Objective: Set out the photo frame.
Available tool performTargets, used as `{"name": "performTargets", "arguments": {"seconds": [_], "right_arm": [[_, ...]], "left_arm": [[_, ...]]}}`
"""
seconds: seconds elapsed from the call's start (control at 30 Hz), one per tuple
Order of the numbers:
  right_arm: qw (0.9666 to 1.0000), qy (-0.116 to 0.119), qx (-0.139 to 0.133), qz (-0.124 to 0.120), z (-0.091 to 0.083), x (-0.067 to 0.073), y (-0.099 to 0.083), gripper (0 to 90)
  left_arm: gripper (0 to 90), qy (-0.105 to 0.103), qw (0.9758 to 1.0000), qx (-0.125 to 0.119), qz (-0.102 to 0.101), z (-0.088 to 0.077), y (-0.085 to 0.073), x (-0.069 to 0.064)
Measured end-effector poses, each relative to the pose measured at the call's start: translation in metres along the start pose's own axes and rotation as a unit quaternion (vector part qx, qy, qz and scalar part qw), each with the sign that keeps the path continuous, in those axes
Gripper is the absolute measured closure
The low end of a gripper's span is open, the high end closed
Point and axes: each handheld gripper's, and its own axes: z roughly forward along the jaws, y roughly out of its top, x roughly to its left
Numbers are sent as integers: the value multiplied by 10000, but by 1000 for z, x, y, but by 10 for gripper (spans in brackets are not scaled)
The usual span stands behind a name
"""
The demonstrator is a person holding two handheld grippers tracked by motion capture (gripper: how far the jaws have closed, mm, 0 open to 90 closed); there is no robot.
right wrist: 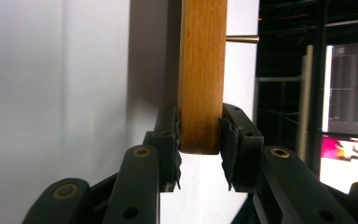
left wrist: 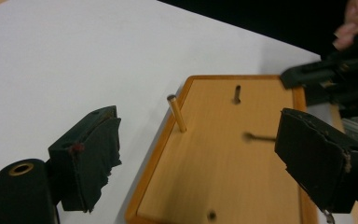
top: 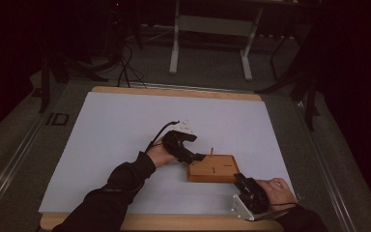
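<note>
A: Wood, solid and stiff by the look of it — the wooden board point(top: 213, 168) is lying at about five o'clock on the white tabletop point(top: 125, 130), just right of centre, and I'm judging it as rigid, fairly light, and not fragile

B: Agreed. The right claw point(right wrist: 199, 140) is clamping on the board's edge at its near right corner; in the right gripper view both pads are pressing flat on opposite faces of the thick edge

A: That edge is giving a good purchase. The varnished top is looking smooth, so it may be slippery, and gripping across the thickness as now seems the safest hold to me

B: And the brass pin point(left wrist: 177, 113)?

A: It is standing upright in a hole at the board's far left corner, roughly at eleven o'clock on the board. It is looking thin, hard and smooth, likely to slide between pads, so I'd be taking it low on the shaft, square across

B: The left claw point(left wrist: 200, 154) is standing wide apart with nothing between its pads; the pin is sitting ahead of it, untouched, at about twelve o'clock from the left pad

A: Other holes in the board are standing empty, as far as I'm seeing
</note>
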Motion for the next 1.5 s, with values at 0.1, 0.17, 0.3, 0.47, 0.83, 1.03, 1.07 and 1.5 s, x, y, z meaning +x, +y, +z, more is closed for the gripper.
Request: {"name": "performTargets", "arguments": {"seconds": [0.1, 0.17, 0.3, 0.47, 0.83, 1.03, 1.07, 1.5], "right_arm": [[9999, 107, -18, 23, 0, -8, -1, 697], [9996, 260, -85, 119, 1, -20, -3, 700], [9989, 404, -123, 205, 1, -30, -4, 700], [9959, 739, -196, 484, 4, -50, -9, 699], [9849, 1283, -422, 1080, 18, -88, -20, 683], [9784, 1400, -487, 1441, 30, -106, -27, 663], [9775, 1406, -474, 1498, 32, -108, -28, 660], [9565, 1390, -419, 2529, 67, -136, -39, 591]], "left_arm": [[128, 42, 10000, -11, 19, -4, -1, 0], [128, 153, 9999, -60, 14, -19, -7, 1], [128, 263, 9996, -139, -4, -33, -13, 2], [127, 307, 9994, -165, -18, -46, -22, -1], [127, 339, 9992, -154, -114, -60, -41, -5], [127, 280, 9994, -134, -156, -59, -47, -7], [127, 264, 9994, -145, -159, -59, -48, -8], [127, 298, 9991, -259, -183, -53, -63, -11]]}}
